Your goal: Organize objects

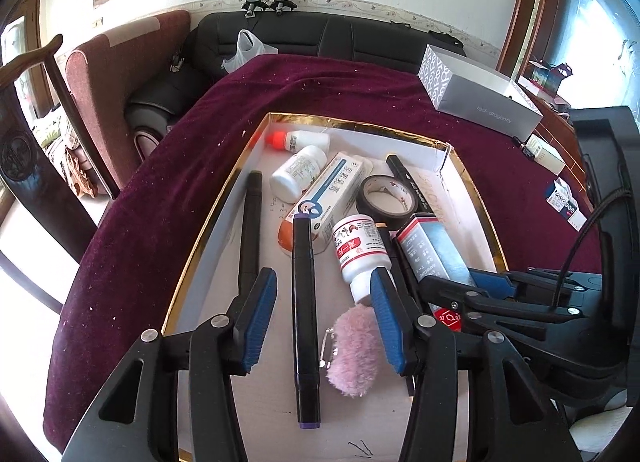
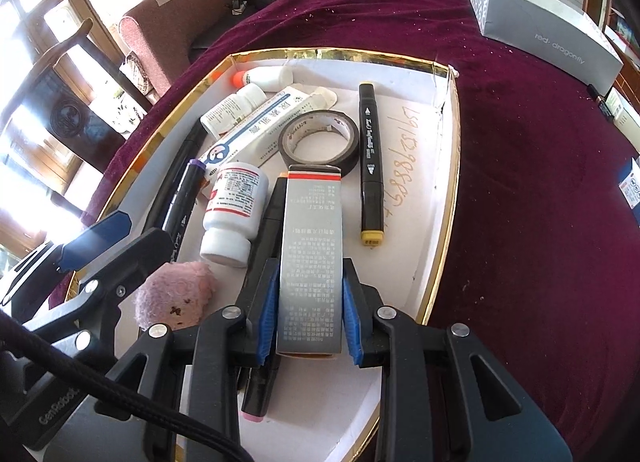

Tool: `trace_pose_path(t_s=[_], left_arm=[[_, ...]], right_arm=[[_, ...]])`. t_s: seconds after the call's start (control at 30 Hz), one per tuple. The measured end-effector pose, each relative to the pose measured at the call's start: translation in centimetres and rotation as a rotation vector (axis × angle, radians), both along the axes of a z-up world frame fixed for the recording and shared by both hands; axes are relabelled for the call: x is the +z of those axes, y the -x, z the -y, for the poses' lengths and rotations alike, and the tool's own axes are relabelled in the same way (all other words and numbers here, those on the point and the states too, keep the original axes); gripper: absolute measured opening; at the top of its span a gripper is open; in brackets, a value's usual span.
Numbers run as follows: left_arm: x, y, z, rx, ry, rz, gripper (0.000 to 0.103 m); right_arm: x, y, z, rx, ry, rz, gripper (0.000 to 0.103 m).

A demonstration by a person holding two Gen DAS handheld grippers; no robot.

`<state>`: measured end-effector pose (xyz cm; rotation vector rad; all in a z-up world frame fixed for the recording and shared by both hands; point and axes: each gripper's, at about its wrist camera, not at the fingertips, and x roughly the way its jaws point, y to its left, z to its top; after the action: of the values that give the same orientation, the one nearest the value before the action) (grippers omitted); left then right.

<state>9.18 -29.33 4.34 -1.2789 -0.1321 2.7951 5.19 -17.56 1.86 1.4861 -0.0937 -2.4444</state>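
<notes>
The right tongs (image 2: 308,310) clamp the silver carton (image 2: 310,262) by its long sides, low over the gold-rimmed tray (image 2: 442,198), near end; the left tongs (image 1: 324,318) stand apart, straddling a black marker (image 1: 304,322)

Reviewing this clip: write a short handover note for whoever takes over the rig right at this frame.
Right tool: shut on the silver carton, held inside the gold-rimmed tray.
Left tool: open, empty, over the purple-capped marker, with the pink fluffy pouch beside it.
Also in the tray: white pill bottle, black tape roll, yellow-capped marker, blue-and-white tube box, more bottles at the far end.
Done: carton gripped. Left: placing the carton; I can't tell its destination. The grey box sits on the maroon cloth outside the tray.
</notes>
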Motion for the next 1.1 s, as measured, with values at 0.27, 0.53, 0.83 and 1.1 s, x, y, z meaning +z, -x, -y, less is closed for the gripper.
trace_pose_path(t_s=[0.27,0.53,0.83,1.1], left_arm=[[0.7,-0.3,-0.6,0.008,0.018,-0.012,0.043],[1.9,-0.8,-1.2,0.025,0.034,-0.042,0.046],[4.2,-2.5,-3.7,0.027,0.087,-0.145,0.057],[6.4,-4.7,-5.5,0.097,0.154,-0.288,0.081]], right_arm=[[0.5,0.3,0.0,0.004,0.037,-0.016,0.03],[2.7,-0.2,-1.4,0.0,0.12,-0.089,0.041],[4.4,-2.0,-4.6,-0.048,0.133,-0.161,0.051],[4.4,-3.7,-7.4,-0.097,0.081,-0.211,0.055]])
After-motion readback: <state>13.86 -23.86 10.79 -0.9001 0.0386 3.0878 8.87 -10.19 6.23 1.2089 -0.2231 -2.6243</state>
